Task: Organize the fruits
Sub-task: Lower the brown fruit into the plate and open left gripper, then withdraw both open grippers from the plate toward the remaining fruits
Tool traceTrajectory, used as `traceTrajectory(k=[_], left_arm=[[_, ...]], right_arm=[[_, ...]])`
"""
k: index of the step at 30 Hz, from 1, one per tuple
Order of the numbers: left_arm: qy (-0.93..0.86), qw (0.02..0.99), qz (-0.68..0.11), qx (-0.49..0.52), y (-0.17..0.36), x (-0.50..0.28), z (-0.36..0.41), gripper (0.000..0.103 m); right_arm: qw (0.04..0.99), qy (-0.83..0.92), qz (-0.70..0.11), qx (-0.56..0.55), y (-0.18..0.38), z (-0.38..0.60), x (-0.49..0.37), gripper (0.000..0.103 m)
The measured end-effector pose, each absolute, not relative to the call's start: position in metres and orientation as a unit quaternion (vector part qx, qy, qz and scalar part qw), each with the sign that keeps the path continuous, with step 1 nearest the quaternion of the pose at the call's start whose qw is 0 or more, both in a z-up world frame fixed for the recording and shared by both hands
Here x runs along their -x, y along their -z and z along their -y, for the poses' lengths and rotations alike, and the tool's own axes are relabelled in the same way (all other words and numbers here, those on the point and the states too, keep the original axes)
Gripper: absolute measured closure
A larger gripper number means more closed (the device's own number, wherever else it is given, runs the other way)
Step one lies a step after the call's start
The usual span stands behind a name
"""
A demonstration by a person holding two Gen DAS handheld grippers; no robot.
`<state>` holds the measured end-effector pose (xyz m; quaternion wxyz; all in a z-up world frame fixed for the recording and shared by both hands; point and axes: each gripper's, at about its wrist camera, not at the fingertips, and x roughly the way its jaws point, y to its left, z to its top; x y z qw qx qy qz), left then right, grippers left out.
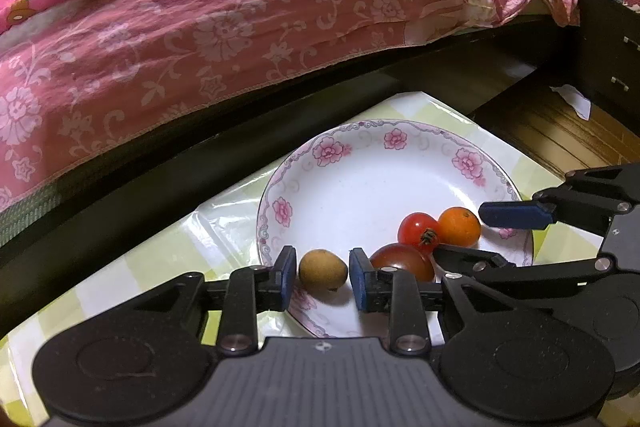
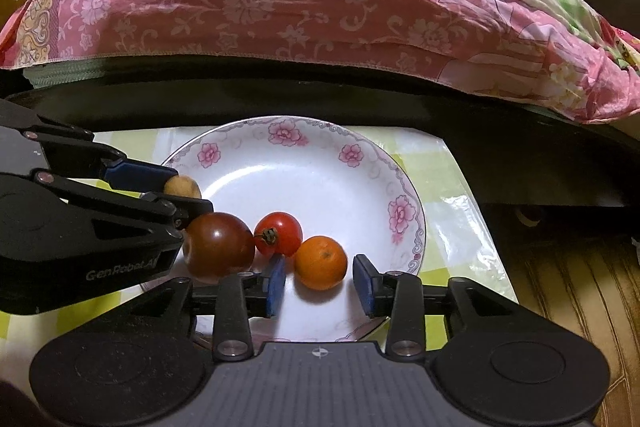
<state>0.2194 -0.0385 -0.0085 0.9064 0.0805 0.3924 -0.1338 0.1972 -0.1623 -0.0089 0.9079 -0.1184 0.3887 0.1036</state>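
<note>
A white plate (image 1: 332, 151) (image 2: 284, 133) with pink flowers on its rim holds four fruits. My left gripper (image 1: 323, 277) (image 2: 186, 189) is shut on a small tan round fruit (image 1: 323, 271) (image 2: 183, 187) low over the plate's near-left part. Beside it lie a dark red-brown tomato (image 1: 402, 261) (image 2: 218, 245) and a bright red tomato (image 1: 418, 231) (image 2: 280, 233) with a dry stem. My right gripper (image 2: 320, 275) (image 1: 460, 231) stands open around a small orange (image 2: 320, 262) (image 1: 459, 227) resting on the plate, with a thin gap at each blue pad.
The plate sits on a table with a green-and-white checked cover (image 1: 160, 259) (image 2: 448, 195). A dark bed frame (image 1: 200, 163) runs just behind it, under a pink floral sheet (image 1: 200, 39) (image 2: 280, 7). Wooden floor (image 2: 568, 287) lies to the right and a dark drawer cabinet (image 1: 612, 39) stands at far right.
</note>
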Motion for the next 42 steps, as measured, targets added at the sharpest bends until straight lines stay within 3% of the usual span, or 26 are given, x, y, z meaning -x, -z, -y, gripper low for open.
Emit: traceTrajectory(k=[14,18,42], left_arm=[[0.131,0.912,-0.382,-0.073,-0.003,-0.214,0.037,0.064],[0.127,0.914,-0.379,-0.072,-0.008,-0.21,0.033,0.064],[0.133,0.917,-0.369,-0.075,-0.031,-0.17,0.02,0.063]], right_arm=[[0.914,-0.099,-0.378,0.114,0.004,0.164,-0.193,0.063],[0.916,-0.101,-0.371,0.118,0.001,0.162,-0.191,0.055],[0.925,-0.103,-0.357,0.083,-0.018,0.173,-0.173,0.054]])
